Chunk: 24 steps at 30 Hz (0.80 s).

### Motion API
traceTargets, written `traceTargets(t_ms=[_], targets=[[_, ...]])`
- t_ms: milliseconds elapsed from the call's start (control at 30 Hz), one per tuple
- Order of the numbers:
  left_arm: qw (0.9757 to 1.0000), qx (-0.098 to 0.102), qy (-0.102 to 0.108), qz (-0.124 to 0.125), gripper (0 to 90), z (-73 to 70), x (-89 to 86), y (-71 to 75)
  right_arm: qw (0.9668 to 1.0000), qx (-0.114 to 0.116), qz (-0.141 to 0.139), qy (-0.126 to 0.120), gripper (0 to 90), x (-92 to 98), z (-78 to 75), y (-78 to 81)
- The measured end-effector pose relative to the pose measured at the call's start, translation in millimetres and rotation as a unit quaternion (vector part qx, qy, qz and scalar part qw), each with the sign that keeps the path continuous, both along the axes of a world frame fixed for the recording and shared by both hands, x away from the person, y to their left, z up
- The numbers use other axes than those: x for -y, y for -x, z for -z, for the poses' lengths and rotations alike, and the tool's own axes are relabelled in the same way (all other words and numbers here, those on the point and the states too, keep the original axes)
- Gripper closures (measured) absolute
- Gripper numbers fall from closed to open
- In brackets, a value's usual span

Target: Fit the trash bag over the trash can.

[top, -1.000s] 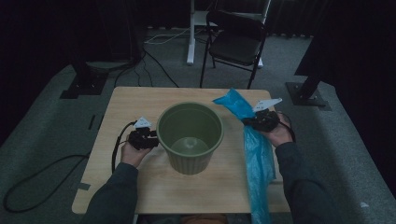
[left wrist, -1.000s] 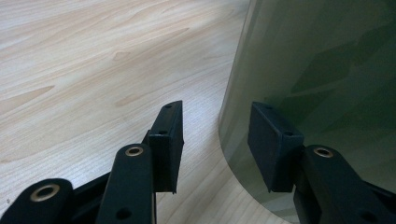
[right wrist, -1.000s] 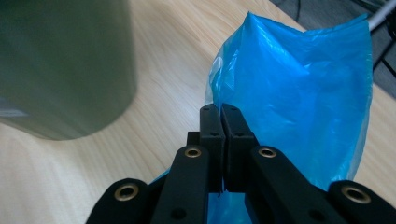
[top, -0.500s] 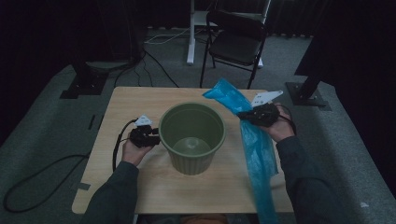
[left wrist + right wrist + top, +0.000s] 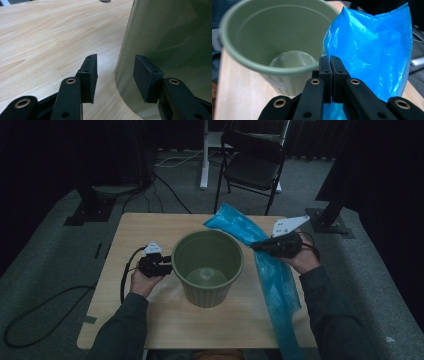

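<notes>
Bare tabletop (image 5: 150, 227) surrounds bin (image 5: 207, 270); blue bag (image 5: 272, 275) overhangs edge.

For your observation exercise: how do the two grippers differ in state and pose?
The left gripper is open, low on the table, jaws astride the bin wall; the right gripper is shut on the blue bag, raised above the table. Both flank the bin.

Green bucket (image 5: 207, 267) stands upright at frame centre on the wooden surface (image 5: 135, 227). Left gripper (image 5: 164, 266) sits against its left wall. Right gripper (image 5: 256, 247) holds a blue bag (image 5: 272, 275) right of centre.
</notes>
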<state>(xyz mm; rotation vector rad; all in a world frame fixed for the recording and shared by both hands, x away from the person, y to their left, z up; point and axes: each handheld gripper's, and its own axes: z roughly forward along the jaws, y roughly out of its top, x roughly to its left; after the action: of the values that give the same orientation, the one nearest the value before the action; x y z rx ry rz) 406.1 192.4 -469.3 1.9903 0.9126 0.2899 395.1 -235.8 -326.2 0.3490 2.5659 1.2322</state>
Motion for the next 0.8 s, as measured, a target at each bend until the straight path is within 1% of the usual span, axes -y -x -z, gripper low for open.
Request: traceTargets(t_ms=[33, 67, 100, 133, 167, 200, 233, 267, 300, 333, 367, 500, 533, 567, 600, 667, 800], targets=[[1.0000, 0.000, 0.000, 0.000, 54.4, 0.0, 0.0, 0.0, 1.0000, 0.000, 0.000, 0.000, 88.9, 0.0, 0.0, 0.0], [1.0000, 0.001, 0.001, -0.002, 54.4, -0.5, -1.0, 0.3, 0.9998, -0.002, -0.019, -0.001, 88.9, -3.3, -1.3, 4.9], [1.0000, 0.000, 0.003, -0.002, 54.4, -0.5, -1.5, 0.5, 0.9998, -0.002, -0.019, -0.001, 88.9, -3.3, -1.3, 4.9], [1.0000, -0.001, 0.006, -0.003, 54.4, -0.6, -2.3, 0.6, 0.9996, -0.003, -0.027, -0.002, 88.9, -4.3, -1.8, 6.6], [1.0000, 0.000, 0.006, -0.003, 54.4, -0.6, -2.6, 0.6, 0.9992, -0.005, -0.039, -0.002, 88.9, -5.7, -2.9, 9.7], [1.0000, 0.000, 0.007, -0.004, 54.4, -0.9, -2.8, 0.8, 0.9982, -0.009, -0.059, -0.005, 88.8, -7.2, -4.6, 14.3], [1.0000, 0.000, 0.007, -0.004, 54.3, -0.9, -2.8, 0.8, 0.9982, -0.009, -0.059, -0.005, 88.8, -7.2, -4.6, 14.3], [1.0000, 0.001, 0.008, -0.004, 54.2, -1.0, -2.8, 0.8, 0.9969, -0.016, -0.077, -0.007, 88.8, -8.0, -6.0, 18.2], [1.0000, 0.001, 0.008, -0.004, 54.2, -1.0, -2.8, 0.8, 0.9969, -0.016, -0.077, -0.007, 88.8, -8.0, -6.0, 18.2], [1.0000, 0.000, 0.007, -0.004, 54.2, -1.0, -3.0, 0.6, 0.9962, -0.016, -0.085, -0.006, 88.8, -8.3, -6.3, 19.0], [1.0000, 0.000, 0.008, -0.004, 54.1, -0.9, -2.9, 0.6, 0.9952, -0.023, -0.095, -0.002, 88.9, -8.8, -6.6, 21.3], [1.0000, 0.000, 0.009, -0.003, 54.0, -0.9, -2.6, 0.3, 0.9903, -0.040, -0.133, 0.012, 88.8, -11.5, -5.3, 24.7], [1.0000, 0.000, 0.009, -0.003, 54.0, -0.9, -2.6, 0.3, 0.9903, -0.040, -0.133, 0.012, 88.8, -11.5, -5.3, 24.7], [0.9999, 0.000, 0.010, -0.003, 54.0, -0.4, -2.4, -0.3, 0.9889, -0.045, -0.141, 0.014, 88.8, -12.9, -4.9, 25.3], [0.9999, -0.001, 0.011, -0.003, 53.8, -0.2, -2.3, -0.5, 0.9858, -0.057, -0.156, 0.023, 88.7, -16.9, -4.2, 25.5], [0.9999, -0.002, 0.011, -0.003, 53.8, 0.1, -2.3, -0.9, 0.9837, -0.065, -0.165, 0.032, 88.7, -22.3, -3.6, 24.8], [0.9999, -0.001, 0.013, -0.003, 53.7, -0.3, -2.6, -0.7, 0.9795, -0.082, -0.176, 0.052, 88.6, -38.9, -1.7, 19.1]])
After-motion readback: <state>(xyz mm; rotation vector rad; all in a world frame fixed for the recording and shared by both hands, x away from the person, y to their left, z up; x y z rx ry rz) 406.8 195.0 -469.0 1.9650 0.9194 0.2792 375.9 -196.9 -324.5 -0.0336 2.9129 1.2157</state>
